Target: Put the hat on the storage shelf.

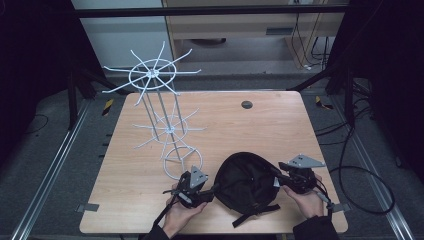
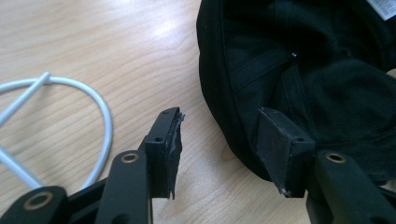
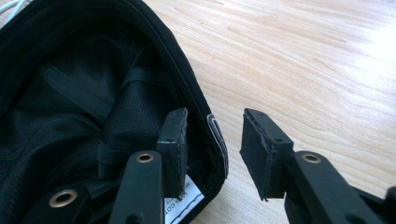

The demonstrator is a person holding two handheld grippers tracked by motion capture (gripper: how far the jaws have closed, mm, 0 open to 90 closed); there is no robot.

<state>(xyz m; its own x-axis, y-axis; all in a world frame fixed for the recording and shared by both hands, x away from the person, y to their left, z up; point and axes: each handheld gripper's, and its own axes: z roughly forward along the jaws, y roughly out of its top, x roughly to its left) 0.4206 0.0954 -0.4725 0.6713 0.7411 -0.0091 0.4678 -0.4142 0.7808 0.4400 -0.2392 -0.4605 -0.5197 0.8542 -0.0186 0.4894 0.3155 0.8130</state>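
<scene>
Black cap (image 1: 247, 182) lies upside down at near table edge, between grippers. Left gripper (image 2: 219, 140) and right gripper (image 3: 212, 140) — jaws spread, each straddling rim, nothing pinched. Rim to be seated deep before closing — both sides gripped evenly.

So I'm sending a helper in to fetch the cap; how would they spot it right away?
On the wooden table, look at the near edge, in front of the tall white wire rack. The black cap lies there upside down, between the left gripper and right gripper. It is the only soft, dark thing on the table, with a strap trailing towards the edge.
</scene>
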